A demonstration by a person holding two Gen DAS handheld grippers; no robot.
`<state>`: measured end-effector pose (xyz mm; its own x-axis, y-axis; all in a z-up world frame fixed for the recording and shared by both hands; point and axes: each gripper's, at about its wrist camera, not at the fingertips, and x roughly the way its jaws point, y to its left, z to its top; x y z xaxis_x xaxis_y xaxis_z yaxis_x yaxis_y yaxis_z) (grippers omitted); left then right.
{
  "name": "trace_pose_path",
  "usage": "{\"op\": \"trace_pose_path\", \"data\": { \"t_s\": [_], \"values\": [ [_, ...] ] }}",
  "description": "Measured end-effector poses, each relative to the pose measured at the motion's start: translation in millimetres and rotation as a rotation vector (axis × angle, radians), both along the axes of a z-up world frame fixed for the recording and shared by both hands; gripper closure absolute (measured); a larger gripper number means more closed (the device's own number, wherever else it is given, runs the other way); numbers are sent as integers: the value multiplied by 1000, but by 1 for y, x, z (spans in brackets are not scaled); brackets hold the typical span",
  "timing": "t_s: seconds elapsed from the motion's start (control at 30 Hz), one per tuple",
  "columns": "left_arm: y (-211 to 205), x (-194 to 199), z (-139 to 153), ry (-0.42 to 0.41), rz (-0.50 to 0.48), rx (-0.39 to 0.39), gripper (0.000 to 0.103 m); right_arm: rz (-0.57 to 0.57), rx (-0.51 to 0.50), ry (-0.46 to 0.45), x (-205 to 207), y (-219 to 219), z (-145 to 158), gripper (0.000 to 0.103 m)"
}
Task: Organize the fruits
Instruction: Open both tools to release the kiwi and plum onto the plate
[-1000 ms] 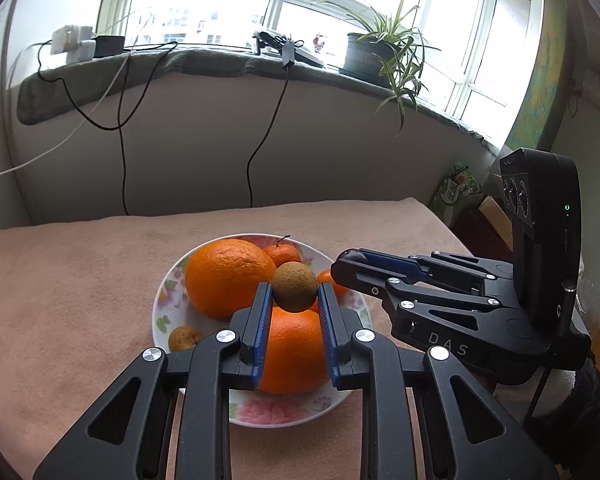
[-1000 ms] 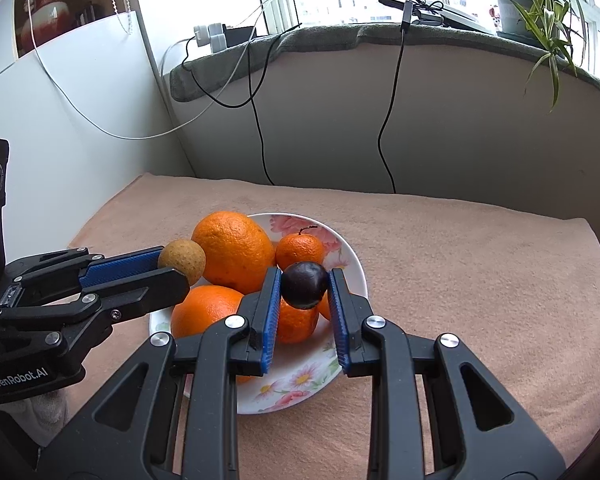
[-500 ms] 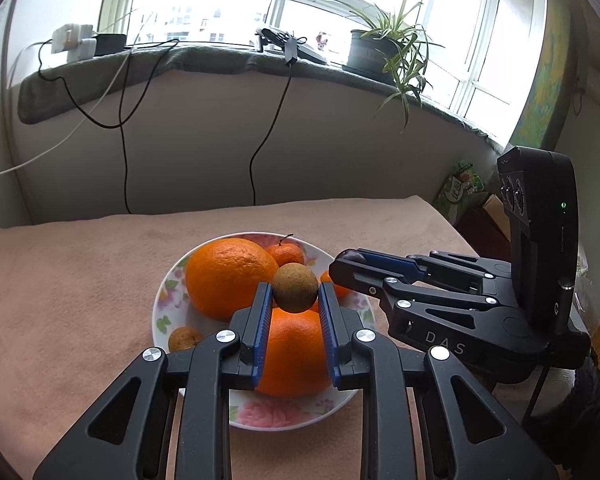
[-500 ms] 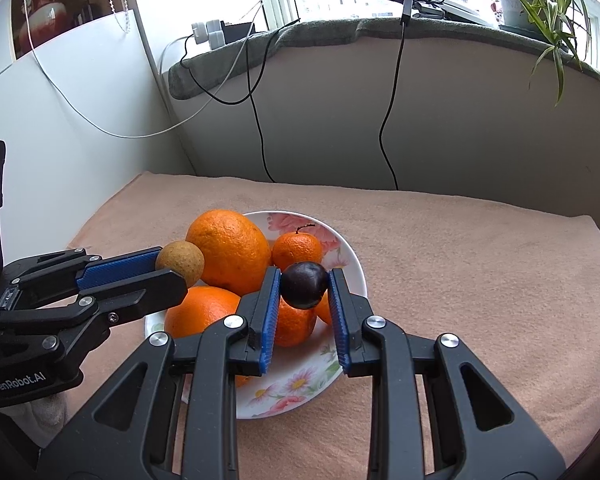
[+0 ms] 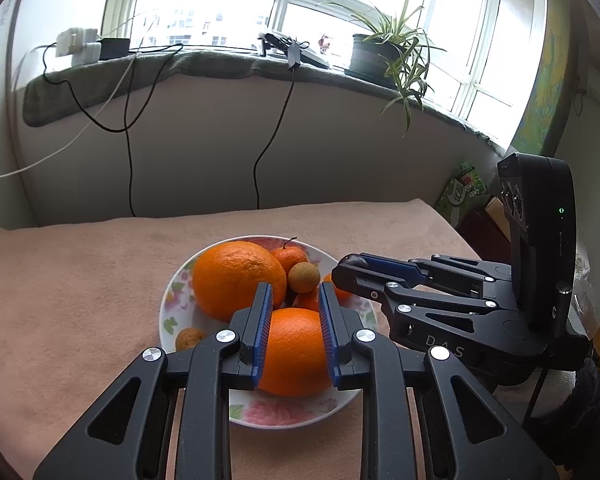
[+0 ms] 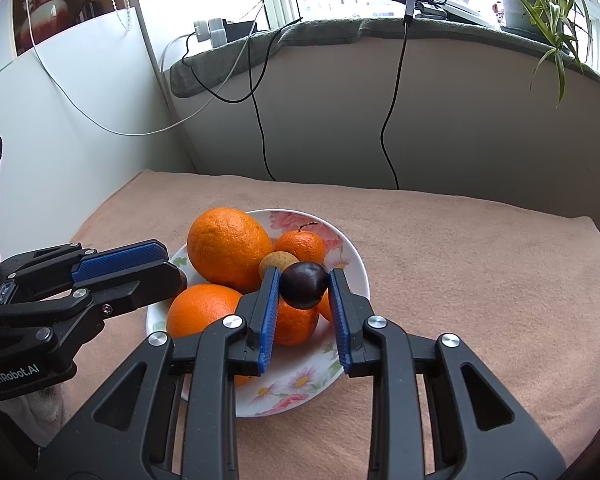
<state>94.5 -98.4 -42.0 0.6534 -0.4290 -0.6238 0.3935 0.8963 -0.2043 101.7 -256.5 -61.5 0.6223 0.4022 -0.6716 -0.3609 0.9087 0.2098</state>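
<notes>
Item one: floral plate point(image 5: 168, 304), on a tabletop point(image 5: 80, 280) covered with a tan cloth. We use this plate as the reference for all places below.

Item two: large orange point(image 5: 236, 276), in the plate on its far left side.

Item three: second orange point(image 5: 296, 352), in the plate at its near side, touching the first.

Item four: stemmed tangerine point(image 5: 290, 256), at the plate's far side, behind the large orange's right shoulder. We count at least one more small orange fruit point(image 6: 296, 320) lower in the pile, partly hidden.

Item five: small brown round fruit point(image 5: 304, 277), resting on the pile at the plate's centre, between the large orange and the tangerine, with nothing gripping it.

Item six: another small brown fruit point(image 5: 190, 338), at the plate's near left rim.

Item seven: dark plum point(image 6: 304, 285), held above the plate's centre, just over the pile.

Item eight: left gripper point(image 5: 295, 287), over the plate's near edge. Its jaws stand a little apart with nothing between them; we see the second orange below the gap.

Item nine: right gripper point(image 6: 305, 276), reaching over the plate from its near right side. Its jaws are closed on the dark plum at their tips.
</notes>
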Motion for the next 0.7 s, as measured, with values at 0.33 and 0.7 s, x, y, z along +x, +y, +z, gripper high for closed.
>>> {"op": "trace_pose_path", "data": {
  "t_s": [0.33, 0.7],
  "values": [
    [2, -2, 3, -5, 8, 4, 71, -5, 4, -22, -4, 0, 5, 48],
    [2, -3, 4, -17, 21, 14, 41, -14, 1, -15, -7, -3, 1, 34]
  ]
}}
